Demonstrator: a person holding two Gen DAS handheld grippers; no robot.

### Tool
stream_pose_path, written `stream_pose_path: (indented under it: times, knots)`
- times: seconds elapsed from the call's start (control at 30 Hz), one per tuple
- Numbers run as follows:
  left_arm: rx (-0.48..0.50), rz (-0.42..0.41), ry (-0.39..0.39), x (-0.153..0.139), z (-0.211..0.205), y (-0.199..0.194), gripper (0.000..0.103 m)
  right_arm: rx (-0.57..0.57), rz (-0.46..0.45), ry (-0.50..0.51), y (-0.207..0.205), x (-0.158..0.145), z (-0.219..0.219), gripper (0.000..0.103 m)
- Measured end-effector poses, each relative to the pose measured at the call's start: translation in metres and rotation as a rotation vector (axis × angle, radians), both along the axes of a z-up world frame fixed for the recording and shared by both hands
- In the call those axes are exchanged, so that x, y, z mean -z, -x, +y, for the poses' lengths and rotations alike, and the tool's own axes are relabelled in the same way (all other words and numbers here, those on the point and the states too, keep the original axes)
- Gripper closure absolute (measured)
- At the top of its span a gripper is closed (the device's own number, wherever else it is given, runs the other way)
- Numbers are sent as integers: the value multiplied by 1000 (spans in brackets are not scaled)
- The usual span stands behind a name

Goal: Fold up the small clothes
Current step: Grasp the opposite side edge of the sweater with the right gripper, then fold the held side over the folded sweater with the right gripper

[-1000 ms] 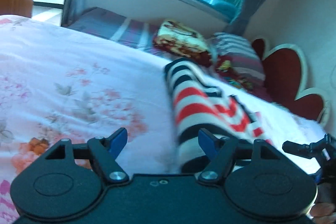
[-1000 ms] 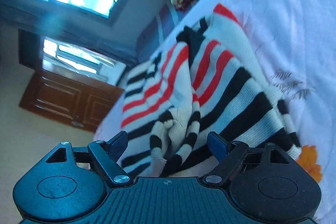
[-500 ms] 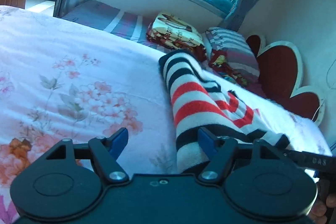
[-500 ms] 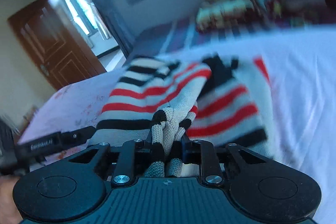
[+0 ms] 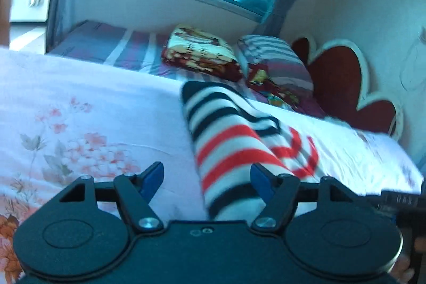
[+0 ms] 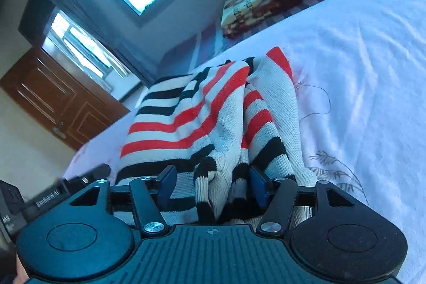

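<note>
Folding looks about half done, judging by how the striped sweater lies on the floral bedsheet: in the right wrist view one side panel is turned over the body, while a bunched sleeve or hem sits crumpled at the near edge, not yet smoothed or tucked. What is left, by my reading, is to flatten that bunch, bring the second side across and double the length. The right gripper has its jaws opening, spread partway around the crumpled knit; the cloth stands between the blue pads, and the right-hand pad appears to brush it, but it is not pinched. The left gripper is also easing open, standing wide over the sweater's near left edge, with one pad over the stripes and the other over bare sheet, gripping nothing. Half a second earlier the right jaws were clamped tight on that same ribbed bunch, and that view was blurred and aimed more level at the window; now the bunch is let go and the view has rolled so the door sits lower left. In the left wrist view the sweater sits a little further right and the picture is blurrier than before. Folded blankets lie well apart, beyond the sheet.
</note>
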State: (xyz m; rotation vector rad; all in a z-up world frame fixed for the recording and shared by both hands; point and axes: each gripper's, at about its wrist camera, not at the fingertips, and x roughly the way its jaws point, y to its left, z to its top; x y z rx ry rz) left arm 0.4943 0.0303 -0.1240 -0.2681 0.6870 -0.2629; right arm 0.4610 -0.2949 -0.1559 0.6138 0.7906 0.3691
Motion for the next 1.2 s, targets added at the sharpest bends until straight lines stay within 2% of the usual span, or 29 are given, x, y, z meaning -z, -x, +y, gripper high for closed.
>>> stream_pose_path:
  times: [0.03, 0.07, 0.13, 0.23, 0.33, 0.4, 0.43, 0.53, 0.6, 0.63, 0.7, 0.77, 0.9, 1.03, 1.1, 1.17, 1.2]
  knots:
    - [-3, 39, -10, 5, 0, -6, 35, -6, -3, 36, -3, -1, 4, 72]
    - [1, 60, -33, 10, -2, -10, 34, -11, -5, 90, -8, -2, 10, 78]
    - [4, 55, -27, 11, -5, -11, 34, -26, -77, 186, -4, -12, 18, 81]
    - [24, 41, -17, 10, -13, -11, 36, -12, -184, 273, 13, -27, 16, 81]
    - [66, 56, -46, 17, -36, -16, 32, 38, -123, 256, 17, -9, -3, 81]
    - [74, 61, -77, 21, -52, -19, 32, 71, -90, 178, 16, 5, -16, 81]
    - [67, 50, -102, 21, -56, -20, 32, 78, -86, 151, 17, 6, -20, 81]
    - [69, 51, -125, 21, -57, -20, 31, 64, -83, 168, 15, 0, -18, 81]
    - [88, 59, -133, 15, -53, -22, 35, 71, -102, 154, 15, -10, -25, 69]
    - [97, 51, -117, 10, -48, -22, 37, 109, -128, 160, 16, -14, -31, 54]
    - [97, 5, -64, -1, -39, -24, 37, 148, -159, 108, 5, -21, -47, 51]
    - [105, 3, -36, 0, -37, -34, 37, 157, -134, 42, -18, -19, -59, 52]
    - [116, 40, -2, 8, -41, -62, 37, 121, -115, -3, -65, -15, -62, 52]
    - [98, 81, 6, 18, -41, -82, 34, 109, -60, 2, -98, -3, -61, 52]
    - [86, 95, 15, 20, -39, -89, 34, 105, -59, 3, -103, 2, -60, 58]
    - [75, 106, 18, 23, -38, -95, 34, 95, -79, 0, -103, 3, -60, 78]
    - [72, 110, 15, 24, -39, -97, 35, 79, -88, 0, -100, 3, -57, 82]
